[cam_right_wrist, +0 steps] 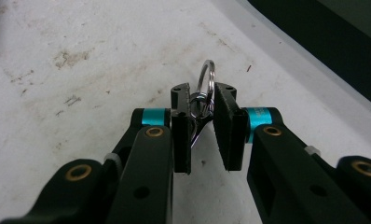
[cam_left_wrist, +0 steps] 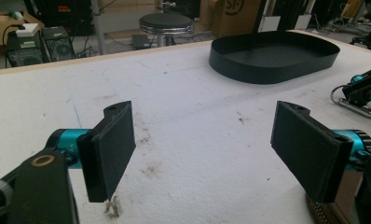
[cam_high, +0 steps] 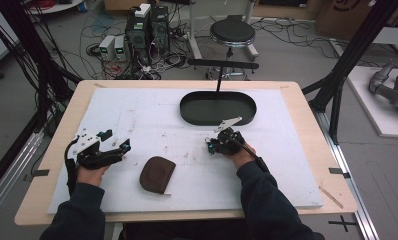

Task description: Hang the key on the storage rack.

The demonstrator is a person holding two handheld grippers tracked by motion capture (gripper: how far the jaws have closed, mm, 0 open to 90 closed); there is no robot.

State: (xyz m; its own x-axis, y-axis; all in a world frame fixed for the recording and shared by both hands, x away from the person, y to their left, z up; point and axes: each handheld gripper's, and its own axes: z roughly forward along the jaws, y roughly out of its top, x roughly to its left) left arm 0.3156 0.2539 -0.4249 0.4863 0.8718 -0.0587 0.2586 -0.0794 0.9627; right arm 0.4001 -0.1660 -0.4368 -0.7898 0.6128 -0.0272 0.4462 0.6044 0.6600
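Observation:
My right gripper point(cam_right_wrist: 202, 100) is shut on a silver key ring point(cam_right_wrist: 206, 74) with a small metal clip, held just above the white table cover. In the high view this gripper point(cam_high: 211, 146) is right of centre, a short way in front of the black oval tray point(cam_high: 217, 122). The left gripper point(cam_high: 116, 141) stands open at the left with nothing between its jaws point(cam_left_wrist: 202, 144). A brown pouch point(cam_high: 157, 174) lies flat between the two hands, near the front. From the left gripper view the key ring point(cam_left_wrist: 353, 103) hangs low under the right gripper at the far right.
The tray point(cam_left_wrist: 267, 70) has low walls and nothing in it; its dark wall point(cam_right_wrist: 323, 42) lies close beyond the right gripper. A white foam sheet point(cam_high: 152, 115) covers the wooden table. A stool point(cam_high: 232, 32) and computer boxes stand on the floor behind.

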